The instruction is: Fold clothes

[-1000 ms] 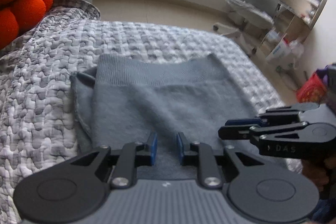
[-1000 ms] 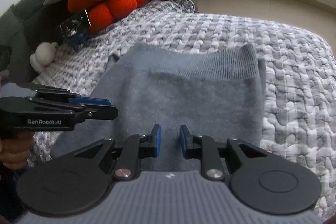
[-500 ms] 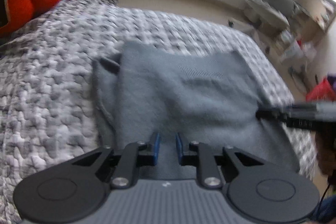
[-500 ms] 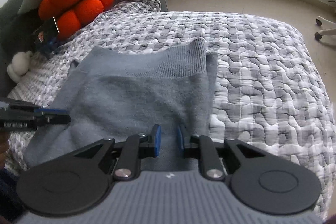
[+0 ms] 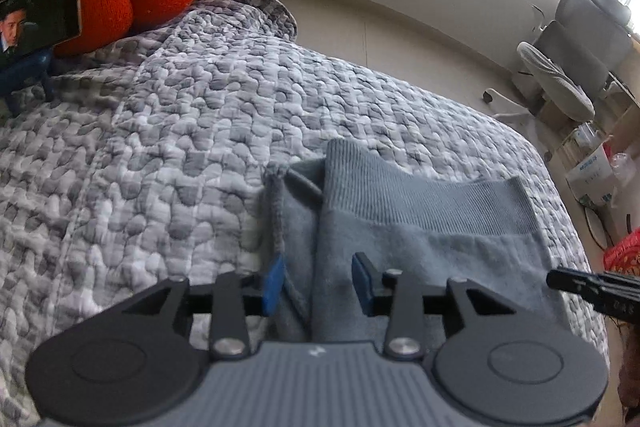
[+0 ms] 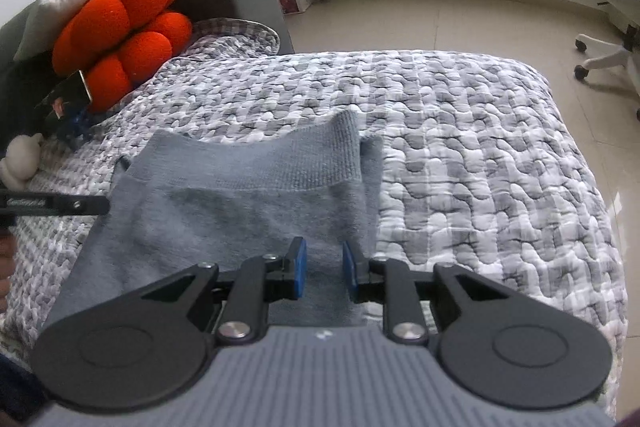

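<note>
While the grey knit sweater [image 6: 240, 211] lies folded on the quilted bed [image 6: 480, 155], ribbed hem away from the cameras, each tool hangs over one of its near corners. The left tool [image 5: 318, 281] has its jaws wide apart, straddling the doubled left edge, probably ready to pinch it for another fold. The right tool [image 6: 323, 269] is parted more narrowly above the right edge, gripping nothing. An orange cushion [image 6: 124, 35] sits well apart.

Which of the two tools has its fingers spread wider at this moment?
The left tool: its blue pads straddle the left edge of the grey garment with a wide gap. The right tool is open too, but with a clearly narrower gap.
</note>
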`<state>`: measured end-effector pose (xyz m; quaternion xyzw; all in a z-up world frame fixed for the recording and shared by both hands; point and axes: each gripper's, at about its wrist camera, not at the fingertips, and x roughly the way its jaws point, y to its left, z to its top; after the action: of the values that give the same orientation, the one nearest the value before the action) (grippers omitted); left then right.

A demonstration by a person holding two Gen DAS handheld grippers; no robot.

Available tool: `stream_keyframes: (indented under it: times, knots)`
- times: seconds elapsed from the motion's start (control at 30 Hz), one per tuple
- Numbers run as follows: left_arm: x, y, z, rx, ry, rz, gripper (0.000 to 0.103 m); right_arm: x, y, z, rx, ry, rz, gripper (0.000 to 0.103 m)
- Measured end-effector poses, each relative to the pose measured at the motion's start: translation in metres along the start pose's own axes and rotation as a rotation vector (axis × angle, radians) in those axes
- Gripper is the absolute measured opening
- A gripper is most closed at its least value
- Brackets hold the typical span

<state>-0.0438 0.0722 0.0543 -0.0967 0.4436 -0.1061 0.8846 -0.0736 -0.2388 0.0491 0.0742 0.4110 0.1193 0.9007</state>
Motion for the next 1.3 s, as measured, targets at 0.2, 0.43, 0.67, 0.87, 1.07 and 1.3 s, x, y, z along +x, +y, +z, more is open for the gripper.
stream_keyframes:
  times: [0.2,0.43,0.67,0.87,1.07,1.3]
  knots:
    - [0.021,0.004,0.013,-0.025,-0.006,0.0,0.041,0.007,0.005,0.005,-0.001,0.002,-0.001,0.025]
    - [0.025,-0.004,0.014,0.043,-0.041,0.017,0.019,0.009,0.007,0.006,-0.009,-0.002,0.004,0.025]
    - [0.017,-0.007,0.016,0.088,-0.07,0.061,0.018,0.009,0.007,0.008,-0.014,-0.011,0.009,0.025]
    - [0.006,0.003,0.021,0.017,-0.098,0.0,0.026,0.008,0.007,0.008,-0.015,-0.016,0.014,0.025]
    - [0.026,-0.003,0.017,0.023,-0.046,0.001,0.038,0.011,0.01,0.008,-0.022,-0.01,0.021,0.025]
    - [0.02,-0.001,0.016,0.022,-0.064,-0.001,0.006,0.014,0.01,0.01,-0.023,-0.009,0.022,0.025]
